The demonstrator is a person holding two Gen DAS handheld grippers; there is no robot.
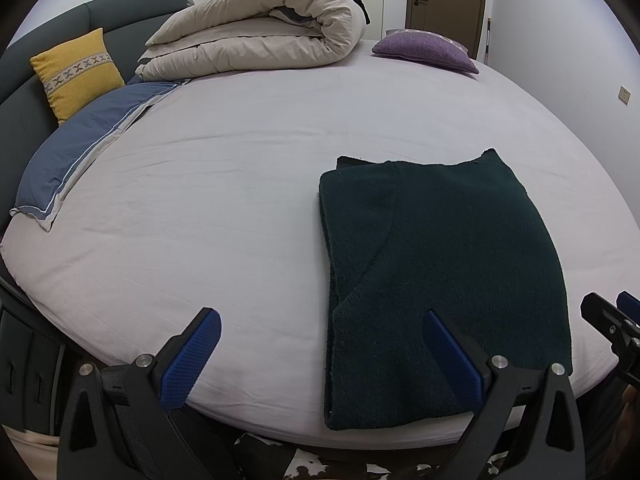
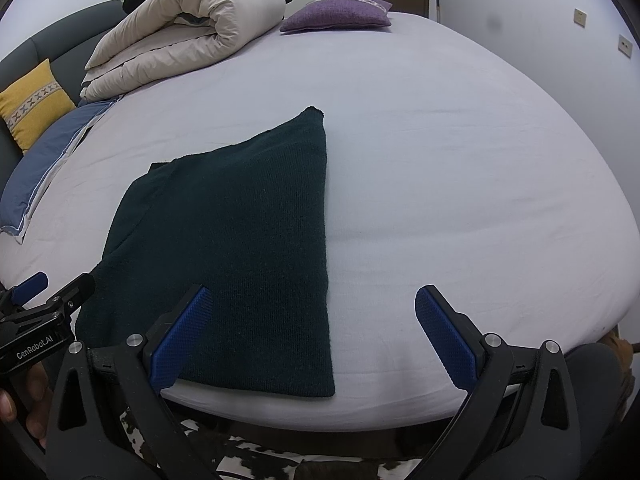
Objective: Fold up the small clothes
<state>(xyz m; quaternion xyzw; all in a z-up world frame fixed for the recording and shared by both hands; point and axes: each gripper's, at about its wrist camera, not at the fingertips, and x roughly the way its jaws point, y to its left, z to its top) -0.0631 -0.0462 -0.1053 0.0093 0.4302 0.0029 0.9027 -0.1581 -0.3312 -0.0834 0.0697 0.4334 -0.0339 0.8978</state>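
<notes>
Dark green knit garment [image 1: 440, 264] is laid flat on the bed [image 1: 240, 200], long axis running away from both wide-open, empty grippers, left gripper [image 1: 320, 344] and right gripper [image 2: 310, 320], positioned at its near hem.

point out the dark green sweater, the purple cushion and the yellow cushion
dark green sweater [image 2: 240, 240], right wrist view, middle of the folded knit
purple cushion [image 2: 336, 14], right wrist view, centre of its top face
yellow cushion [image 1: 78, 74], left wrist view, on the patterned band across its front
</notes>
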